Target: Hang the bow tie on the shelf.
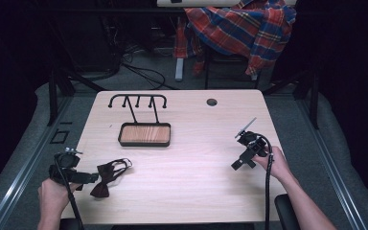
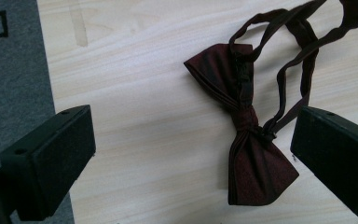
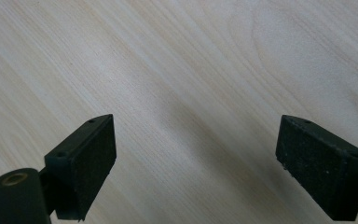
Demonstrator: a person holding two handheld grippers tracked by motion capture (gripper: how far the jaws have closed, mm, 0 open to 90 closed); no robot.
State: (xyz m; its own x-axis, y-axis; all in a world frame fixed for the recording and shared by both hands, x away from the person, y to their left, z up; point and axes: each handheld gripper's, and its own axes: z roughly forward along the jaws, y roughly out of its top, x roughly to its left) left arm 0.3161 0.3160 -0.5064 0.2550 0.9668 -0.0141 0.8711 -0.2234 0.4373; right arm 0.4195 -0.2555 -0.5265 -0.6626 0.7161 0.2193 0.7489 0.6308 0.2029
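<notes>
A dark maroon bow tie (image 1: pixel 106 178) (image 2: pixel 242 135) with a thin looped strap (image 2: pixel 298 42) lies flat near the table's front left. My left gripper (image 1: pixel 87 177) (image 2: pixel 191 163) hovers just left of it, open, jaws set wide; the bow tie's knot sits close to the right-hand jaw without being gripped. My right gripper (image 1: pixel 239 164) (image 3: pixel 196 163) is held over bare wood at the right side of the table, open, nothing between its jaws. A black stand with a wooden tray base (image 1: pixel 144 134) and a hooked top bar (image 1: pixel 137 99) stands at the back middle-left.
The light wooden table (image 1: pixel 196 182) has a round cable hole (image 1: pixel 212 102) near its far edge. Behind it a plaid shirt (image 1: pixel 242 26) hangs over a chair. Grey floor (image 2: pixel 14 93) lies past the table's left edge.
</notes>
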